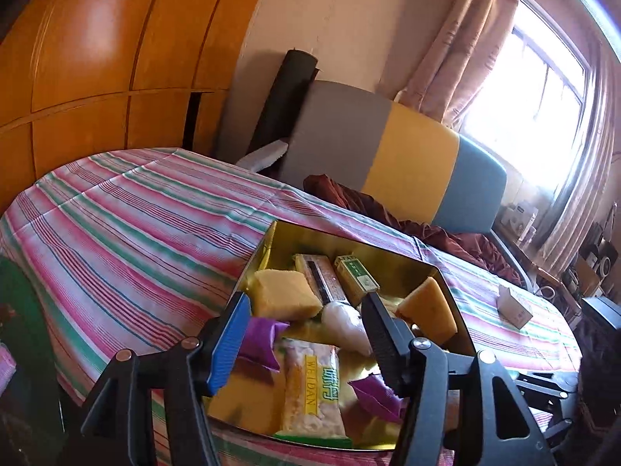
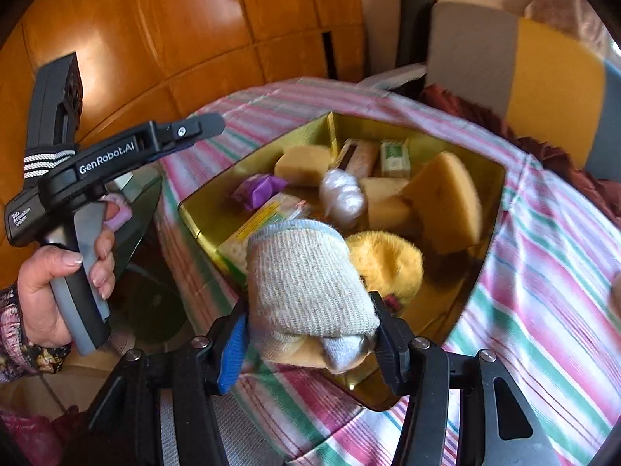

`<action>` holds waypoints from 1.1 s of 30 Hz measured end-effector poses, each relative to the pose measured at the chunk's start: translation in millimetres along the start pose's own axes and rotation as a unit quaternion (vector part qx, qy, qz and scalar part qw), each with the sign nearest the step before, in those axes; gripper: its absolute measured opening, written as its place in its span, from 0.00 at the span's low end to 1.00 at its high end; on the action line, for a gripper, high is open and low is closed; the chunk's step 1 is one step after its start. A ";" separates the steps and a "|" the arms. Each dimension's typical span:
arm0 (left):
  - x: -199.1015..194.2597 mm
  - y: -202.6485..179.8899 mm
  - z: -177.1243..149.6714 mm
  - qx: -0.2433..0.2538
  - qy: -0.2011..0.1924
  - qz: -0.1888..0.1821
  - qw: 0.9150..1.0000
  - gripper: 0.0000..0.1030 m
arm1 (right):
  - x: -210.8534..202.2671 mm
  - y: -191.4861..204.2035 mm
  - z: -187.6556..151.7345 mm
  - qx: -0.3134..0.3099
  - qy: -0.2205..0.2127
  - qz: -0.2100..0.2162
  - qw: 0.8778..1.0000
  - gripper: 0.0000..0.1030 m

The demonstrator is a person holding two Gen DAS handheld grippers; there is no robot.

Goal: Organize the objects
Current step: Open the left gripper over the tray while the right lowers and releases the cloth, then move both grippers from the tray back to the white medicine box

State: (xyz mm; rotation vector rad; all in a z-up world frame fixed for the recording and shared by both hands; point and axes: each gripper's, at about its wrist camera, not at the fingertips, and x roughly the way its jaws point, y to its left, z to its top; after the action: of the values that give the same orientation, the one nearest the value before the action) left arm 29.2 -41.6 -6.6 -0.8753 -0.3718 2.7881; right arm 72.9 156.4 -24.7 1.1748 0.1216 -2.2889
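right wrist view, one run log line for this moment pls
right gripper: shut on rolled grey knit sock | position: over gold metal tin | left gripper: open | sock not yet dropped

One gold tin (image 2: 493, 194), three yellow sponges (image 2: 446, 202), two purple packets (image 1: 260, 334).

Left gripper (image 1: 306, 334) agape, right gripper (image 2: 310, 334) clamped

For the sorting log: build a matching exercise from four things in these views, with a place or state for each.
Things:
1. knitted cloth
2. small cardboard box
3. white plastic-wrapped bundle
4. left gripper

Places or states:
A. lying inside the gold tin
B. open, holding nothing
C. clamped between the right gripper fingers
D. on the striped sheet, outside the tin

Pairs: 1-C, 2-D, 3-A, 4-B
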 end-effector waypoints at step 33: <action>6.0 -27.2 -21.2 0.015 0.030 -0.016 0.999 0.59 | 5.5 -19.4 9.6 0.061 -0.012 0.019 0.998 0.49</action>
State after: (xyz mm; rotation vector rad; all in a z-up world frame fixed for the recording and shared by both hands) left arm 39.7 -10.5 -18.6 -0.9345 -0.3300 2.7233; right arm 53.4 167.2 -26.3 1.1987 -0.0499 -2.3035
